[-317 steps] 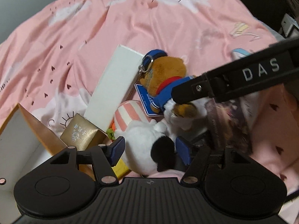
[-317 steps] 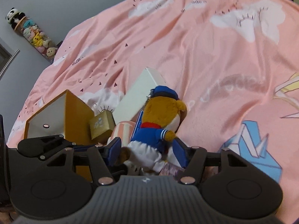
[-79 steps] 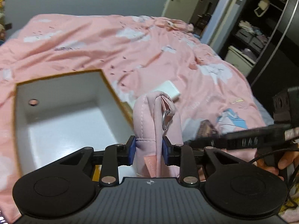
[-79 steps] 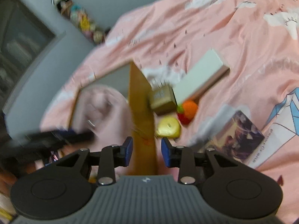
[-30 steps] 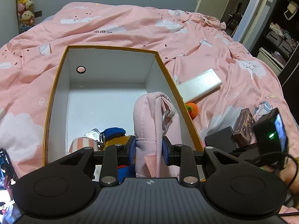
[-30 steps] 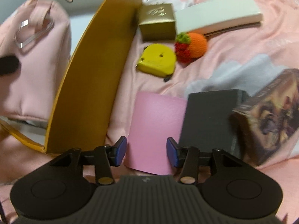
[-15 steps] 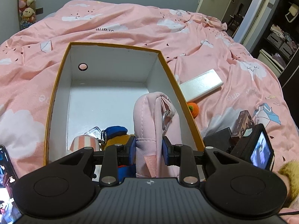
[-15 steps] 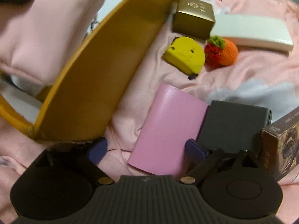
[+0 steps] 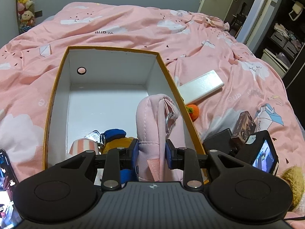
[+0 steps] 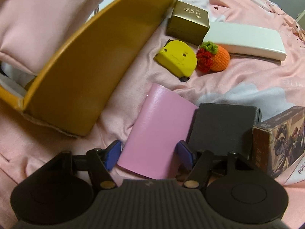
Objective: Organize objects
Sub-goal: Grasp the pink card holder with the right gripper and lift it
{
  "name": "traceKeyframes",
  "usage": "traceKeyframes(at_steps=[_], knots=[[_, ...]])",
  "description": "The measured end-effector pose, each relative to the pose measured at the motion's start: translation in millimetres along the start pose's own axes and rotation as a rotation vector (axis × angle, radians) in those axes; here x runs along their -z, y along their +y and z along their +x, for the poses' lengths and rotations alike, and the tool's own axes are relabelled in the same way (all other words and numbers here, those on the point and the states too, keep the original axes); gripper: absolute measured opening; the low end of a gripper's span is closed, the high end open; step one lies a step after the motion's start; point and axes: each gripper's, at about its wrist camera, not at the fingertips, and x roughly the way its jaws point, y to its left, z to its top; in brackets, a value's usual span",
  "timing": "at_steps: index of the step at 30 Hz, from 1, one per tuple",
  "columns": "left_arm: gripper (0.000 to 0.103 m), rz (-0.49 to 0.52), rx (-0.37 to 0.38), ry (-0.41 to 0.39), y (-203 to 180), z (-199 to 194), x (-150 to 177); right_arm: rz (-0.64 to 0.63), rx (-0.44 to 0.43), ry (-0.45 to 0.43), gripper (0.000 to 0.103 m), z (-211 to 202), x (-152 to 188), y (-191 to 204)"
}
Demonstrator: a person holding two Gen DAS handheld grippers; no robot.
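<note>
The box (image 9: 57, 87) sits open on the pink bedspread (image 9: 133, 28), plush toys (image 9: 114, 135) in its near end. The left gripper (image 9: 152, 152) pinches a pink pouch (image 9: 152, 118) upright over the box's near right corner. Just right of the box lie a gold case (image 10: 187, 22), a yellow toy (image 10: 177, 59), a knitted orange (image 10: 215, 58) and a white slab (image 10: 246, 40). Nearer, the right gripper (image 10: 149, 152) is spread wide around a pink wallet (image 10: 158, 131), pads (image 10: 113, 153) at its edges; whether they touch is unclear. Right of the wallet lie a black box (image 10: 223, 127) and a card box (image 10: 280, 143).
</note>
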Motion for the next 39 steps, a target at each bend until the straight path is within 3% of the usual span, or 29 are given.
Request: traceKeyframes(at_steps=[2, 10, 14, 19, 21, 26, 30, 32, 39], knots=[[0.032, -0.004, -0.005, -0.006, 0, -3, 1, 0.021, -0.017, -0.009, 0.065, -4, 1, -5], [0.032, 0.01, -0.008, 0.023, -4, 4, 2, 0.263, -0.212, -0.046, 0.029, -35, 15, -47], [0.032, 0.028, -0.039, 0.052, -6, 13, 1, 0.421, -0.347, -0.094, 0.023, -50, 20, -74], [0.032, 0.165, -0.151, 0.109, -23, 27, -2, 0.556, -0.56, -0.118, 0.02, -55, 18, -94], [0.032, 0.225, -0.17, 0.145, -31, 34, -2, 0.586, -0.601, -0.108, 0.02, -50, 18, -97], [0.033, 0.31, -0.208, 0.211, -48, 57, 5, 0.574, -0.522, -0.059, 0.018, -40, 21, -95], [0.035, 0.297, -0.193, 0.24, -50, 69, 5, 0.495, -0.365, -0.061, 0.024, -42, 17, -88], [0.037, 0.249, -0.15, 0.25, -44, 69, 2, 0.489, -0.383, -0.068, 0.026, -38, 12, -89], [0.043, -0.098, 0.12, 0.308, 9, 67, -7, 0.449, -0.428, -0.071, 0.023, -27, 0, -85]])
